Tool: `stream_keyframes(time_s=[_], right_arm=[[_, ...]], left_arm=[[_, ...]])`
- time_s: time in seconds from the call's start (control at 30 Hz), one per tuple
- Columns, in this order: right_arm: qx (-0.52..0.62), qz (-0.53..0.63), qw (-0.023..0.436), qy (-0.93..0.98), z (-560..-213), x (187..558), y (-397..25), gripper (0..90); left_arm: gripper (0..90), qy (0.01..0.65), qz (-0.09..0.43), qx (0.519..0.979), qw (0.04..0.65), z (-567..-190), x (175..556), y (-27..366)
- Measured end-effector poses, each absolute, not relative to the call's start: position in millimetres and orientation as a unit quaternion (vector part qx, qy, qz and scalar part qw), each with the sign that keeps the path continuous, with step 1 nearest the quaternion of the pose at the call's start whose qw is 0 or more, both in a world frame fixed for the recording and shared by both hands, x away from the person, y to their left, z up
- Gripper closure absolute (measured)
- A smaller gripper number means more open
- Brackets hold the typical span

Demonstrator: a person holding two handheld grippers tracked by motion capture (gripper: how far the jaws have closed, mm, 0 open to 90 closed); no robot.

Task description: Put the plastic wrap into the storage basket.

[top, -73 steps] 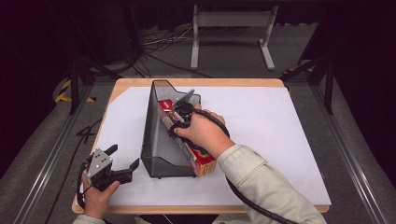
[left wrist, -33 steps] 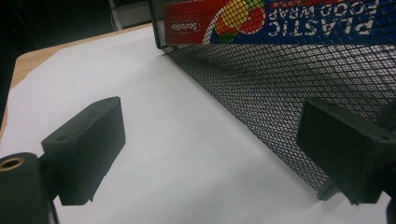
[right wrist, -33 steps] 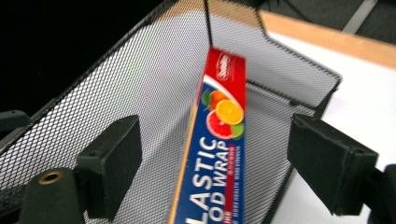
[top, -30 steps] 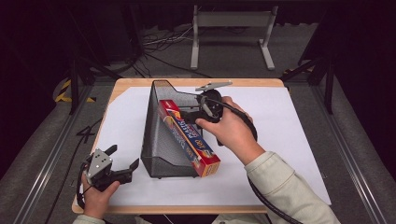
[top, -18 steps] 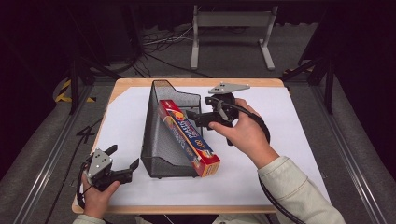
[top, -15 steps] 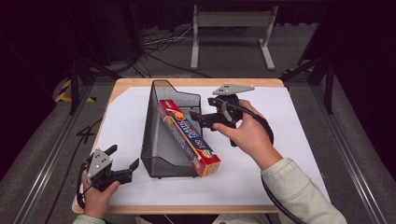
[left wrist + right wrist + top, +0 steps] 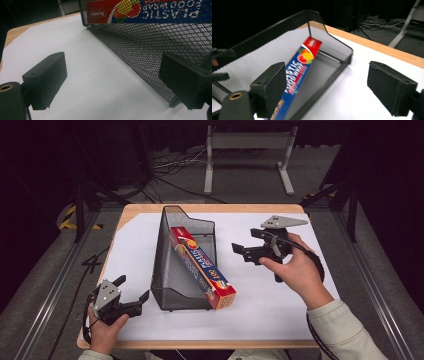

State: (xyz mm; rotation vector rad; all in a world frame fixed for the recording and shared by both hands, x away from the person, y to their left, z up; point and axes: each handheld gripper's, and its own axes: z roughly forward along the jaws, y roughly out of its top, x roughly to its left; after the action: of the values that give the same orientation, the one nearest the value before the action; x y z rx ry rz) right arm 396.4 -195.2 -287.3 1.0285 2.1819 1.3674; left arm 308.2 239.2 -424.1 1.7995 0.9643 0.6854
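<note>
There are two tools, one mesh basket and one box of plastic wrap on the counter (image 7: 320, 320), which is covered with a white sheet.

The right tool (image 7: 246, 251) has its jaws wide apart and holds nothing. Compared with the picture from 2.4 s ago, where this tool was down at the box inside the basket, it has now moved away to the side and is well apart from the basket; in the last half second it has shifted only a little further. In the right gripper view, the box of plastic wrap (image 7: 298, 77) is in front of this tool, partly behind its left jaw, and the white sheet lies between the jaws.

The left tool (image 7: 131, 296) also has its jaws apart and is empty. It has stayed in the same place through all the pictures, at the near left corner of the counter. In the left gripper view, the wall of the mesh basket (image 7: 150, 47) stands just ahead of its right jaw.

The mesh basket (image 7: 186, 265) contains the single box of plastic wrap (image 7: 202, 267). The box leans tilted inside it, with one end high against the far part of the basket and the other end sticking out over the near low edge.
</note>
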Motion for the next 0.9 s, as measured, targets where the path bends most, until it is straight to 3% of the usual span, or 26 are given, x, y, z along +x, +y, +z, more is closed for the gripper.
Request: stream_keyframes(time_s=[0.57, 0.9], right_arm=[[0.368, 0.478, 0.209, 0.77, -300.2, 382.0, -261.4, 15.9], [0.375, 0.498, 0.205, 0.755, -332.5, 377.8, -281.7, 15.9]], left_arm=[[8.9, 0.395, 0.281, 0.735, 0.474, -423.9, 307.9, 238.5], [8.9, 0.394, 0.281, 0.737, 0.472, -424.2, 308.0, 237.7]])
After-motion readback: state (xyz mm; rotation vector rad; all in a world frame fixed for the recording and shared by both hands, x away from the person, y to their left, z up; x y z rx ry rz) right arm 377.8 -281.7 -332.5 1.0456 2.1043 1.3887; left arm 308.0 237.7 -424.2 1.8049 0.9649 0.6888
